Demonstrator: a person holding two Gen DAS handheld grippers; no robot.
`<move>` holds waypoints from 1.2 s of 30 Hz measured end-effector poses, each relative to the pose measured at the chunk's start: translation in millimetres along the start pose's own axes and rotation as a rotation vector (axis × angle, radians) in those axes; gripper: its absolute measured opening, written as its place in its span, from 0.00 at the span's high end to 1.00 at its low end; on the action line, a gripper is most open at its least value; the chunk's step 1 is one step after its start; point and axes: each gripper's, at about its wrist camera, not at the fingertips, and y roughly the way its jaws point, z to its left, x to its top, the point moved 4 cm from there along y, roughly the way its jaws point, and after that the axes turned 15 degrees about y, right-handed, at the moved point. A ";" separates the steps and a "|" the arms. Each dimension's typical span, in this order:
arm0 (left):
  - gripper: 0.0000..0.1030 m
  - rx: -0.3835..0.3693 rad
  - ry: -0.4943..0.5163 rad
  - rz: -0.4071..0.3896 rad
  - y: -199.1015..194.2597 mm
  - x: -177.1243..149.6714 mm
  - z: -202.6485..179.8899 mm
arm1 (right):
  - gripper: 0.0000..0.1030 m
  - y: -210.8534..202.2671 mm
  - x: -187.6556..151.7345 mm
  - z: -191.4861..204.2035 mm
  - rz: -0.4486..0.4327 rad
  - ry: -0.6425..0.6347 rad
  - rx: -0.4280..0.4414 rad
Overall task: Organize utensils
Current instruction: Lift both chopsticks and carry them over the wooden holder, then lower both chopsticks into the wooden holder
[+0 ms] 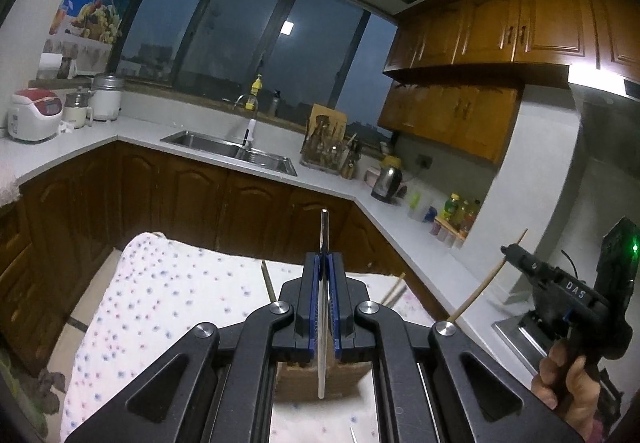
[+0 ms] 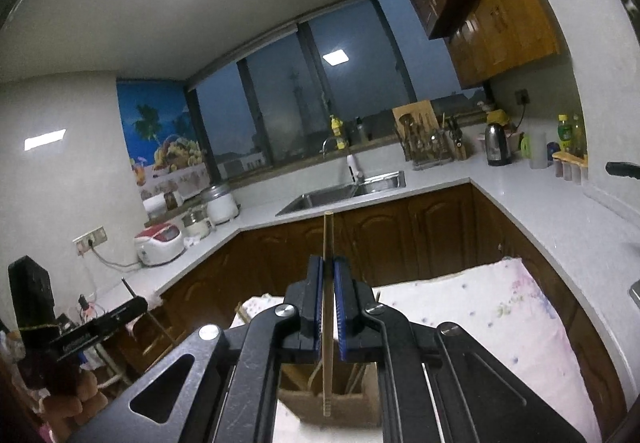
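Two wrist views, listed in turn.

Left wrist view: left gripper (image 1: 324,263) closing fully on a flat metal utensil (image 1: 323,239), blue pads (image 1: 316,295) pressing both sides; utensil standing upright, one end rising above the fingertips, the other hanging down over a brown cardboard box (image 1: 320,383) directly below. Box sitting on a dotted cloth (image 1: 168,307) covering a table. Wooden chopsticks (image 1: 394,289) poking up just right of the gripper body. Cloth edge falling away on the far side toward dark lower cabinets (image 1: 192,199); open floor gap lying between cloth and cabinets. White countertop (image 1: 380,211) wrapping left, far and right, with sink (image 1: 232,151) at the far side. Right gripper (image 1: 505,250) hovering at right, well apart, gripping a thin wooden chopstick (image 1: 492,275) at a slant, a hand (image 1: 564,383) holding its handle.

Right wrist view: right gripper (image 2: 328,271) clamping tight on the wooden chopstick (image 2: 328,243), upright, top end above the fingertips, grooved lower end hanging over the open box (image 2: 332,411); more sticks leaning inside the box. Cloth (image 2: 480,323) spreading right, its edge near the countertop (image 2: 540,211) corner. Left gripper's body (image 2: 100,323) showing at lower left, well apart, fingertips unclear here.
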 end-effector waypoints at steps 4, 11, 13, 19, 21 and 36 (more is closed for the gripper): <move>0.97 0.018 0.008 -0.004 18.6 0.7 5.1 | 0.94 13.0 5.6 -8.0 -0.015 0.015 -0.004; 0.97 0.034 -0.020 0.005 53.0 -3.5 14.4 | 0.94 29.2 6.1 -21.9 -0.021 0.034 -0.010; 0.97 0.031 -0.025 0.000 61.8 -4.6 14.9 | 0.94 32.3 5.0 -24.9 -0.021 0.041 -0.012; 0.97 0.031 -0.038 -0.006 80.7 -16.6 20.4 | 0.94 41.0 -1.1 -30.2 -0.013 0.055 -0.017; 0.97 0.029 -0.042 -0.002 83.7 -20.9 22.2 | 0.94 43.5 -3.4 -31.6 -0.013 0.059 -0.016; 0.97 0.008 -0.058 0.073 119.9 -51.4 19.0 | 0.94 77.6 -42.7 -48.7 0.046 0.079 -0.047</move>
